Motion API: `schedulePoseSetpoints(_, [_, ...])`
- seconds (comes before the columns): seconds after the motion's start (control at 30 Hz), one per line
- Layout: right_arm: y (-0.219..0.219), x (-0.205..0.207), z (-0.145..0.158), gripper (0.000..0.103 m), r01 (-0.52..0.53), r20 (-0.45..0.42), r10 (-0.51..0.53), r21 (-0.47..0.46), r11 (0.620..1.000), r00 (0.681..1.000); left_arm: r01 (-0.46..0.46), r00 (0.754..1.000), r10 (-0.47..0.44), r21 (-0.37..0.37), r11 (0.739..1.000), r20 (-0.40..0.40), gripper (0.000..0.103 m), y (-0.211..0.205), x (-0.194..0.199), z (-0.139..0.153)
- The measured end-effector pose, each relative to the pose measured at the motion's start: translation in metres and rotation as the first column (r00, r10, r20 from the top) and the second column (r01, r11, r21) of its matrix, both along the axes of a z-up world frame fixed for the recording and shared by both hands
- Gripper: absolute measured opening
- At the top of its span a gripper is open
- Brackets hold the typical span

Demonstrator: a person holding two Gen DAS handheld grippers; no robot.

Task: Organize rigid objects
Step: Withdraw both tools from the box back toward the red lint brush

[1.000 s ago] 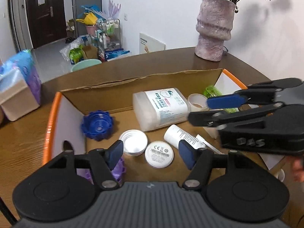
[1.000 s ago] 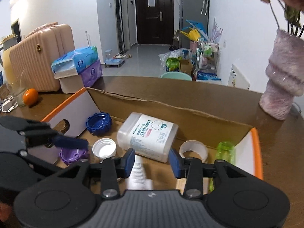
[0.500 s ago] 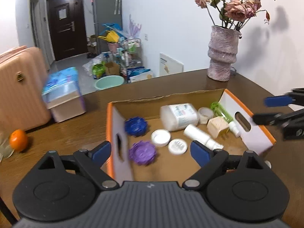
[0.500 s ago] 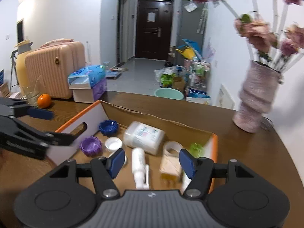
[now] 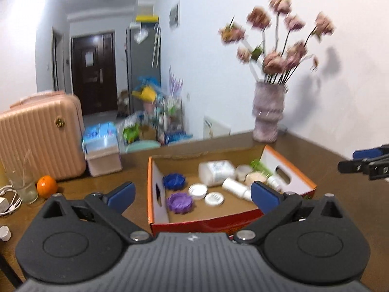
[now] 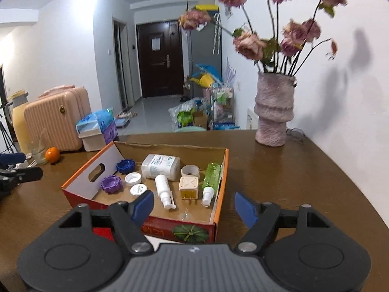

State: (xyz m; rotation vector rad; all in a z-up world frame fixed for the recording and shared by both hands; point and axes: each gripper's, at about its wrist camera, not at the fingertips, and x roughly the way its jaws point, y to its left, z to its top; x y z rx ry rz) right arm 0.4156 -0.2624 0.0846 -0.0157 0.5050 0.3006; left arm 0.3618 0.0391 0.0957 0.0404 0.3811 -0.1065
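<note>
Cardboard box [image 6: 220,189] sat mid-desk [image 6: 291,182], contents left to right in the right wrist view: purple cap [image 6: 111,183] at 9 o'clock, blue cap [image 6: 125,165] at 10, two white lids [image 6: 132,178] beside them, wipes canister [image 6: 160,166] at 12, white spray bottle [image 6: 164,191] lying flat at center, beige cube [image 6: 188,186] right of it, green spray bottle [image 6: 211,177] at 3 along the wall.

My read on handling: all light, stiff plastic. Caps and lids were low and smooth, likely slippery, so pinch across the rim. Bottles would roll, so take them mid-body across the barrel. The canister was too wide for anything but its short side.

Left tool [image 5: 192,193] and right tool [image 6: 193,205] both stood apart, nothing between the pads; jaws had just been opening.

Versus a second ago: both tools were low over the box then, jaws narrower; both had since pulled back and up, so the whole box showed. Contents unmoved.
</note>
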Motion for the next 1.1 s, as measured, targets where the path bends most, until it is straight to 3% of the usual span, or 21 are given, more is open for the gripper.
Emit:
schedulePoseSetpoints(0.2, [0.004,-0.049,-0.006,0.077,-0.019,0.111,0.017,0.014,1.000,0.994,0.013,0.987,-0.009,-0.021,1.000,0.162,0.103,-0.007,-0.045,-0.002])
schedulePoseSetpoints(0.43, [0.005,-0.098,-0.021,0.085,-0.010,0.244,-0.007,0.067,0.998,0.970,0.008,0.981,0.004,-0.060,0.998,0.194,0.103,-0.006,-0.086,-0.011])
schedulePoseSetpoints(0.6, [0.006,-0.119,-0.036,0.085,-0.013,0.230,-0.002,0.064,0.998,0.973,0.018,0.982,-0.009,-0.043,0.999,0.189,0.103,-0.002,-0.113,-0.024])
schedulePoseSetpoints(0.9, [0.001,-0.168,-0.071,0.086,-0.012,0.209,-0.008,0.098,0.995,0.978,-0.026,0.990,0.037,-0.086,0.996,0.136,0.103,0.010,-0.178,-0.051])
schedulePoseSetpoints(1.1, [0.002,-0.217,-0.091,0.086,0.013,0.199,-0.027,0.070,0.997,0.980,-0.020,0.979,0.038,-0.090,0.996,0.202,0.103,0.007,-0.232,-0.068])
